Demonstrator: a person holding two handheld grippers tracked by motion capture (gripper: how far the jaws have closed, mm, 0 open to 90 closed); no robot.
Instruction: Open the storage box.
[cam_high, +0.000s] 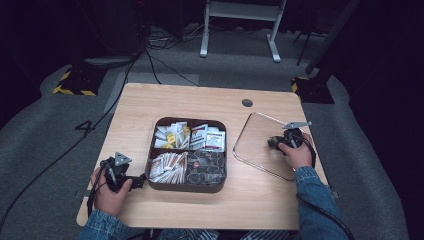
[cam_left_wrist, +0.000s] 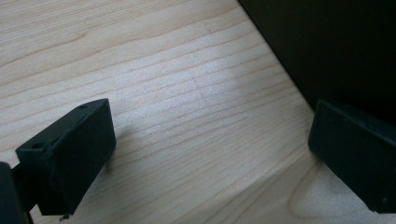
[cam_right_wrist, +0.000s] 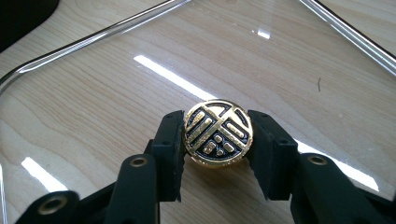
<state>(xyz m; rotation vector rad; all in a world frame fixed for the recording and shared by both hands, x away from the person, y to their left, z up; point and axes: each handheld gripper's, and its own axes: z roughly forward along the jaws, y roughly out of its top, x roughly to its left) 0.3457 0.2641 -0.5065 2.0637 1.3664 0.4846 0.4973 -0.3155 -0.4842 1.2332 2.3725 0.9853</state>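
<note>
The right tool (cam_right_wrist: 218, 154) pinches a round black knob with a gold pattern (cam_right_wrist: 218, 132) between its two jaws, at the middle of the clear glass lid (cam_high: 255, 137), which lies flat on the light wooden counter (cam_high: 200, 100) to the right of the dark brown square box with four compartments of packets (cam_high: 187, 155). The left tool (cam_left_wrist: 210, 154) rests with jaws spread wide over bare counter, one jaw just beside the box's dark wall

Gold-and-black patterned knob (cam_right_wrist: 218, 132), clear glass lid (cam_high: 260, 145), dark brown tray (cam_high: 186, 186)
</note>
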